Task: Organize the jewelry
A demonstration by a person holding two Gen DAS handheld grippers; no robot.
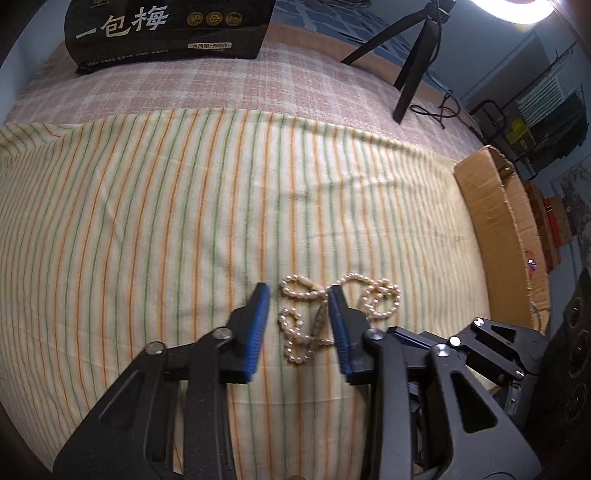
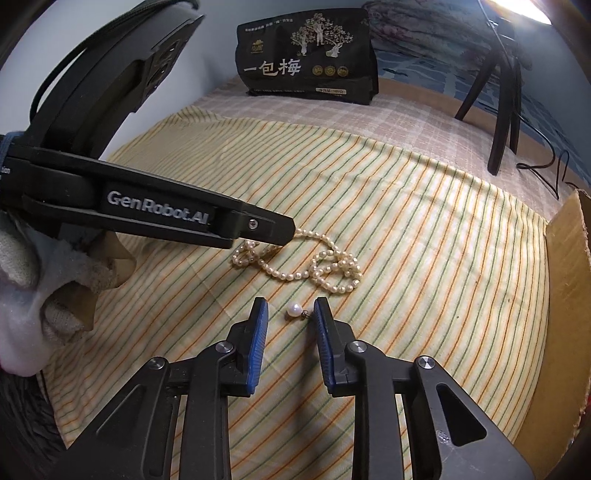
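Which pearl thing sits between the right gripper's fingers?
The single pearl pendant, alone between the open right gripper. The long pearl necklace lies farther away, under the left gripper.

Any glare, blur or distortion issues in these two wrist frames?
Left wrist: lamp glare blown out top right, strong fisheye bending the striped cloth, pearl necklace slightly soft between the open left tool. Right wrist: same glare in the top right corner, single pearl pendant sharp between the open right tool, gloved hand blurred at left.

Left wrist view: low, close, forward over striped cloth (image 1: 147,221). Right wrist view: same facing, beside it. Shared: necklace (image 1: 317,314) (image 2: 317,266), black bag (image 1: 166,29) (image 2: 306,62), tripod (image 1: 417,55) (image 2: 506,92).
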